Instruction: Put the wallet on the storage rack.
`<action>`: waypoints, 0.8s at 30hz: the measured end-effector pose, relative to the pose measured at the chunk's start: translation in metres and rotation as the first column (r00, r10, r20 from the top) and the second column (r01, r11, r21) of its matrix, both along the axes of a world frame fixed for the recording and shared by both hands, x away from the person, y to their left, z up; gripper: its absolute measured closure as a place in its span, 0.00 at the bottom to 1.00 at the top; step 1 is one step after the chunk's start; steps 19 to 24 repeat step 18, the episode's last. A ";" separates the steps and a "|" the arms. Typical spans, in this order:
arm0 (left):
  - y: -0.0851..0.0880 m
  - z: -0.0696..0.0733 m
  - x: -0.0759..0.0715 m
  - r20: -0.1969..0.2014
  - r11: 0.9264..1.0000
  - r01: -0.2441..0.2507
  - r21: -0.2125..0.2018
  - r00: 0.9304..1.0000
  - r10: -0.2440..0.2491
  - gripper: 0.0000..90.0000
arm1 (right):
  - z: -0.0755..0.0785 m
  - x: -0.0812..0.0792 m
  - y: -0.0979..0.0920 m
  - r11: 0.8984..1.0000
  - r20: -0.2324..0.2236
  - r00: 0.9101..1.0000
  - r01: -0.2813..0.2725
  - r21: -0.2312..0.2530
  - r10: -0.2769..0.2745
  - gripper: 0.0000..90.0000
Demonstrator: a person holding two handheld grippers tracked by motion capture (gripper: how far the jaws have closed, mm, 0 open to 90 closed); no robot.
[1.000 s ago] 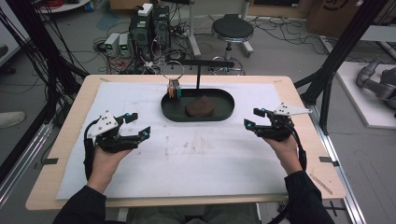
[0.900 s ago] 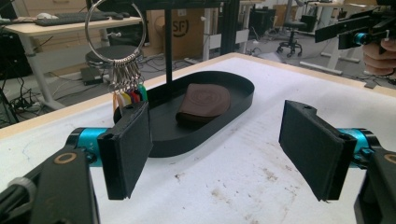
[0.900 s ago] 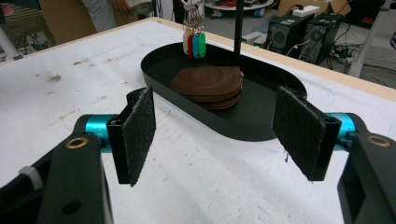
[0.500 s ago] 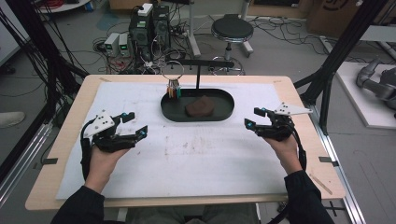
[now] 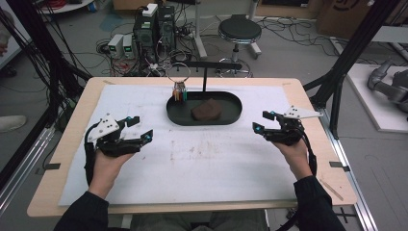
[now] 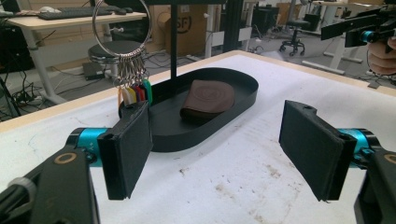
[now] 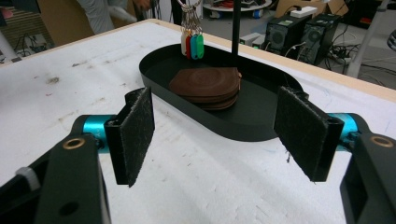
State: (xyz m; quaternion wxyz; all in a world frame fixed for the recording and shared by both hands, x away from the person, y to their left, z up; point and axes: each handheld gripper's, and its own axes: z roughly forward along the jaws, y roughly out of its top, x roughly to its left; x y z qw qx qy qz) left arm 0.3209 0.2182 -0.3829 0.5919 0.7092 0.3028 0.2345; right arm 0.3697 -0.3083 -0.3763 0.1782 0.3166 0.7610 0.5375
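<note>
Both grippers hang above the desk with nothing in them. The left gripper (image 5: 137,129) sits toward the left edge, jaws spread wide; the right gripper (image 5: 263,121) sits toward the right edge, jaws released just as wide. Between them, near the far edge, lies the tray (image 5: 178,115), with the wallet (image 5: 207,110) flat inside it, right of middle. A key ring (image 5: 180,73) hangs from the stand (image 5: 204,77) over the tray's left end, its coloured tags (image 5: 180,94) dangling just above the tray floor.

The wallet looks like the likely target, and several risks follow from that.

- It lies low and flat, so jaws coming straight down may scrape the tray floor and close on nothing, or nip only the top flap.
- A jaw could catch the tray wall on the way in and shove the tray across the sheet (image 5: 202,163), since nothing pins it.
- The left gripper's path runs close to the tags and ring; brushing them would set them swinging or lift the ring off its arm.
- The stand's post rises just behind the wallet, and a high approach from the right may knock it.
</note>
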 end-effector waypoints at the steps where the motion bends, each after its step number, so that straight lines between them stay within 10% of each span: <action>1: 0.000 0.000 0.000 0.000 1.000 0.000 0.001 1.000 0.000 0.28 | 0.000 0.000 0.000 1.000 0.002 1.000 0.000 -0.002 0.000 0.33; 24: 0.001 -0.001 0.002 -0.004 1.000 0.002 -0.004 1.000 -0.002 0.28 | 0.000 0.000 -0.001 1.000 -0.001 1.000 -0.001 0.003 0.001 0.32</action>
